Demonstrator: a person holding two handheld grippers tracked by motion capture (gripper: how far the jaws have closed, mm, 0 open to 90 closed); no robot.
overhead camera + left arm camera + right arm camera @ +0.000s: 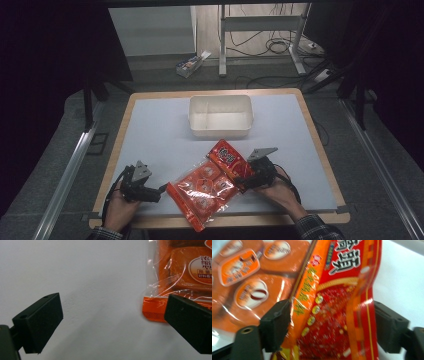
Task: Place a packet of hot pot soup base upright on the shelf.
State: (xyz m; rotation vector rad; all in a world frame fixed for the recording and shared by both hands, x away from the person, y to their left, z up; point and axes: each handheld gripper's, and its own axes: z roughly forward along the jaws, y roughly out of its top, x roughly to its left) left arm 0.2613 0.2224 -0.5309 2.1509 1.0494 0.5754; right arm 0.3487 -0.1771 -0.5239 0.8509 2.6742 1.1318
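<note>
A red snack packet (227, 157) lies partly on top of a larger clear orange bag (202, 192) holding several sachets, near the table's front edge. My right gripper (245, 177) comes in from the right, its jaws pressed against both sides of the red packet (342, 277), which bows between them; the right gripper (332, 325) view is blurred. The orange bag (249, 277) lies behind the packet at left. My left gripper (161, 192) rests left of the orange bag, open with bare mat between its jaws. In the left gripper (112, 315) view, the orange bag's corner (180, 270) sits beside the right jaw.
An empty white rectangular bin (220, 99) stands at the back middle of the pale mat (155, 130). The table's wooden rim runs round the mat. Beyond the table are a metal stand, floor cables and a small box.
</note>
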